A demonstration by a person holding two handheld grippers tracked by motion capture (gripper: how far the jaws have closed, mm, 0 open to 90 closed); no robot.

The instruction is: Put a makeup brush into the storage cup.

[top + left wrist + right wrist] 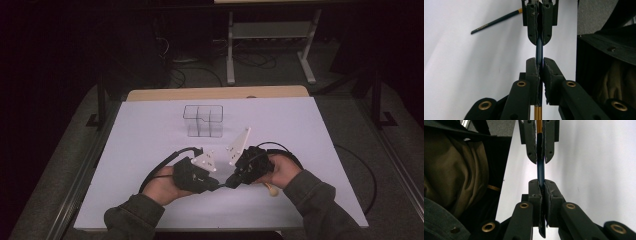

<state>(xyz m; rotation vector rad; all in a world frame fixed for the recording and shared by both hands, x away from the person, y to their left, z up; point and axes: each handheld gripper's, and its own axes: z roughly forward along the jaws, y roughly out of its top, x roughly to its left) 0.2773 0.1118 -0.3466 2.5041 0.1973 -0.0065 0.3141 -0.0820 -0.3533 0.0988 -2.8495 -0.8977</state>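
My left gripper [212, 186] clamps one end of the blue pencil [539, 48]; straight ahead, nose to nose, my right gripper [231, 181] pinches the other end. Pulling unevenly could, I reckon, snap or slip it. The left gripper view shows a second pencil [496, 21] lying beyond; the high view shows a clear organiser [202, 120].
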